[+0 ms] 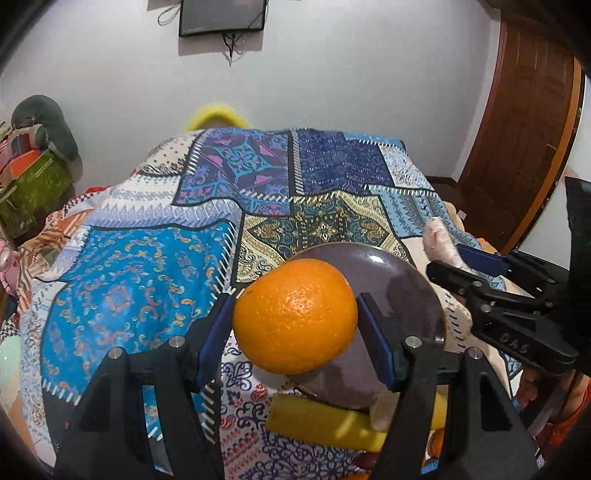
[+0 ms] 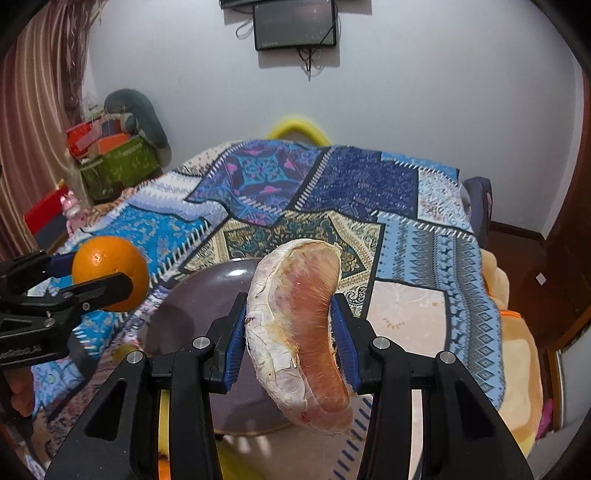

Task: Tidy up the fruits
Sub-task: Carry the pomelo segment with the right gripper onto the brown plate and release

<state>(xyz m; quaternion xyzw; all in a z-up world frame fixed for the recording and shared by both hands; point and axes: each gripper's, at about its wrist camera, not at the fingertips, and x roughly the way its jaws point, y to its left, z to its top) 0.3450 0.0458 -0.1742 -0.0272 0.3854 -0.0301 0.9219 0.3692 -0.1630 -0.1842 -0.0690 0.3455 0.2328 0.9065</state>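
Left wrist view: the left gripper point(image 1: 295, 314) clasps an orange point(image 1: 295, 315) at centre frame, its blue pads point(image 1: 376, 332) pressed against both sides of the fruit. The orange hangs over the near left rim of a purple plate point(image 1: 402, 273), which lies on a patchwork cloth point(image 1: 147, 280) filling the middle of the frame. A yellow block point(image 1: 317, 424) sits at lower centre, just below the plate. At right of frame the right gripper point(image 1: 448, 254) reaches in, with the pale end of a pomelo segment point(image 1: 439, 240) showing between its fingers.

Right wrist view: the right gripper point(image 2: 290, 325) is clenched on the pomelo segment point(image 2: 303, 332), held upright at centre frame, white pith to the left and pink flesh to the right. The plate point(image 2: 207, 295) lies behind and below it, bare on its visible surface. At left of frame the left gripper point(image 2: 99, 271) holds the orange point(image 2: 107, 266) above the cloth point(image 2: 424, 236), near the plate's left rim. A dark screen point(image 2: 295, 24) hangs on the wall at top centre, and a green box point(image 2: 122, 162) stands at upper left.
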